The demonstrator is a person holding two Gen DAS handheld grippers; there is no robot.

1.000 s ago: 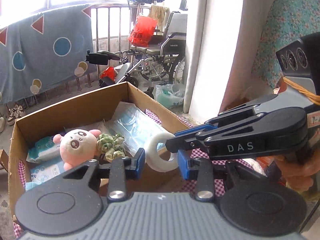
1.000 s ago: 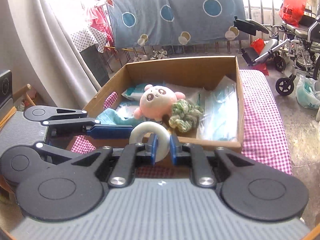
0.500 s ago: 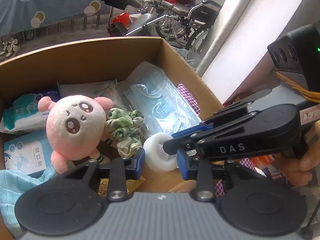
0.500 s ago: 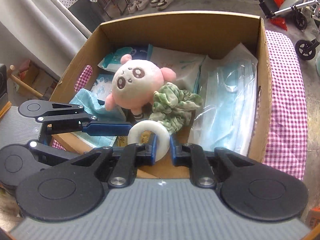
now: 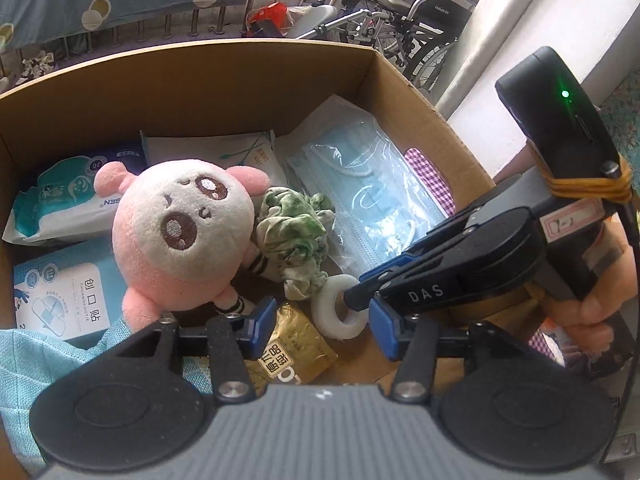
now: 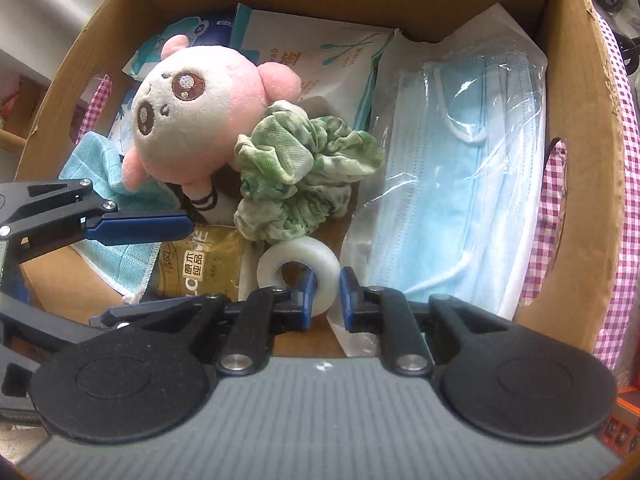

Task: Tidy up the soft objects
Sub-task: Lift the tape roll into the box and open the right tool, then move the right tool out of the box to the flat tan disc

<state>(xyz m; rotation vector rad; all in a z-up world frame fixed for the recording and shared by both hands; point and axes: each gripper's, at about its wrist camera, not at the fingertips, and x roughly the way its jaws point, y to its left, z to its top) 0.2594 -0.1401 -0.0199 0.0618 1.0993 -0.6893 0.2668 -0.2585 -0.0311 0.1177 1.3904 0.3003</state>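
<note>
My right gripper (image 6: 324, 294) pinches the light, probably squashy white tape ring's (image 6: 298, 264) wall; left gripper (image 5: 318, 326) gapes empty.

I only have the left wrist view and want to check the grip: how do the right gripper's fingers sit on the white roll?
Observer: On the right gripper, one finger is through the hole of the white roll and the other is outside, with the roll's wall pinched between them.
Operator: What lies under the outer finger?
Observer: The near corner of the bag of blue masks.
Operator: Any handle hole in the wall beside the plush toy?
Observer: Yes, the cardboard box has a cut-out there, and checked cloth shows through it.
</note>
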